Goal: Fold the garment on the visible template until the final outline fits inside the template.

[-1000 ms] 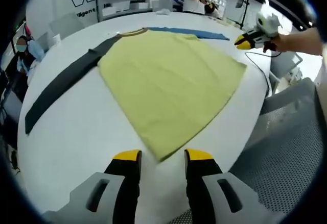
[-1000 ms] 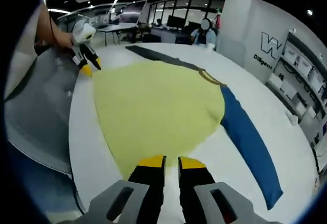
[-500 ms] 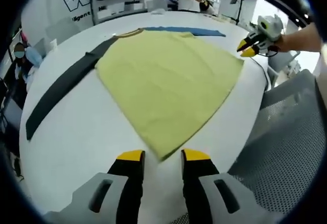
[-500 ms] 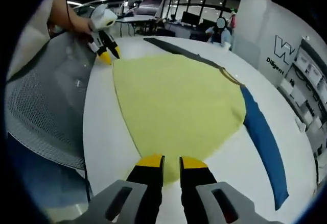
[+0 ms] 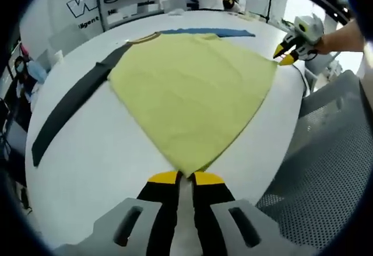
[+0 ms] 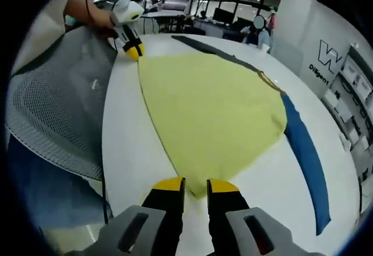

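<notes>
Garment (image 5: 192, 93) lies flat on the white table (image 5: 99, 157), yellow body spread wide, a black sleeve (image 5: 70, 113) out one side and a blue sleeve (image 6: 303, 151) out the other. From where I stand, the risk is a thin grip: each gripper meets only a hem corner, so a pull could slip the cloth free or drag the whole shirt askew (no template outline is visible to me). Left gripper (image 5: 185, 178) has its jaws nearly together at one bottom corner, seemingly nipping it. Right gripper (image 6: 194, 185) has jaws slightly spread, with the other corner between the tips.
</notes>
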A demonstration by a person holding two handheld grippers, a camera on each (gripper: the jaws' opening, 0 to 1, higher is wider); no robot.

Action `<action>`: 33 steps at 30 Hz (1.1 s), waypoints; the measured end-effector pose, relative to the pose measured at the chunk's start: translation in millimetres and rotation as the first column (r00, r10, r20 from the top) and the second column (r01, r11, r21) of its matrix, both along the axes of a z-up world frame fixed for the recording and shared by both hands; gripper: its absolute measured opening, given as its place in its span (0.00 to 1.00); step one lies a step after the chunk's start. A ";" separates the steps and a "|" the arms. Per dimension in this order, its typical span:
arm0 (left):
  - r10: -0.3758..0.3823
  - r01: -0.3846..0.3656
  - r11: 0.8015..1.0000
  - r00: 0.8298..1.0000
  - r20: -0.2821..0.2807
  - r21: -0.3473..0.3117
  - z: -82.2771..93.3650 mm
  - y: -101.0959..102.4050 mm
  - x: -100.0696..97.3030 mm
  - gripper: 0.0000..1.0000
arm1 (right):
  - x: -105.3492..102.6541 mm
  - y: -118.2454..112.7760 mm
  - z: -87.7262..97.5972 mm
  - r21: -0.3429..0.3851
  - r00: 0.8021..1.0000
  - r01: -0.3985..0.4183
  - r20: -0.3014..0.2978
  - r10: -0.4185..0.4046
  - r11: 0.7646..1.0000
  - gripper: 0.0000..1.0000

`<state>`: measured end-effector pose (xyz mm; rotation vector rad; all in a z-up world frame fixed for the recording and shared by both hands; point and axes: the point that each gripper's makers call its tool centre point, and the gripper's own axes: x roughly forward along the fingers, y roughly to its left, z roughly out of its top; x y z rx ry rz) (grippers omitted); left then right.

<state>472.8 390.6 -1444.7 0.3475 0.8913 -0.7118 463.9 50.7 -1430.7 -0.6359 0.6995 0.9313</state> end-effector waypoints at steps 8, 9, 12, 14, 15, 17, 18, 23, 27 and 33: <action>-0.020 0.020 1.000 1.000 0.003 0.001 0.7 -0.4 -1.8 0.01 | -3.8 -6.3 -4.1 -0.023 1.000 -0.004 0.001 0.004 1.000 0.08; -0.022 0.022 1.000 1.000 0.003 0.001 1.0 -0.4 -2.0 0.01 | -3.4 -7.0 -4.9 -0.026 1.000 -0.004 0.002 0.004 1.000 0.08; -0.026 0.026 1.000 1.000 0.004 0.002 2.2 0.0 -2.4 0.01 | -1.7 -8.4 -4.6 -0.033 1.000 -0.005 0.011 0.006 0.999 0.05; -0.025 0.025 1.000 1.000 0.003 0.003 2.8 0.9 -2.3 0.01 | -1.3 -9.6 -6.4 -0.045 1.000 -0.009 0.011 0.009 0.999 0.05; -0.024 0.024 1.000 1.000 0.004 0.001 2.8 1.5 -1.8 0.01 | -1.4 -10.1 -7.1 -0.050 1.000 -0.011 0.013 0.012 0.999 0.04; -0.024 0.024 1.000 1.000 0.006 0.003 3.3 2.4 -1.3 0.01 | -0.7 -11.1 -7.7 -0.054 1.000 -0.009 0.013 0.010 0.998 0.03; -0.024 0.024 1.000 1.000 0.006 0.002 3.6 2.6 -1.2 0.01 | -0.4 -11.6 -8.1 -0.056 1.000 -0.009 0.013 0.009 0.998 0.03; -0.028 0.028 1.000 1.000 0.013 0.003 6.7 2.6 -1.1 0.01 | 2.4 -10.6 -7.1 -0.056 1.000 -0.007 0.019 0.008 0.998 0.00; -0.030 0.030 1.000 0.999 0.019 -0.001 10.4 3.4 -0.5 0.01 | 2.3 -9.7 -5.7 -0.059 1.000 -0.012 0.019 0.014 0.998 0.00; -0.029 0.029 1.000 0.999 0.033 -0.007 20.0 9.2 2.7 0.01 | -0.3 -5.6 6.8 -0.045 0.999 -0.027 0.028 0.028 0.999 0.00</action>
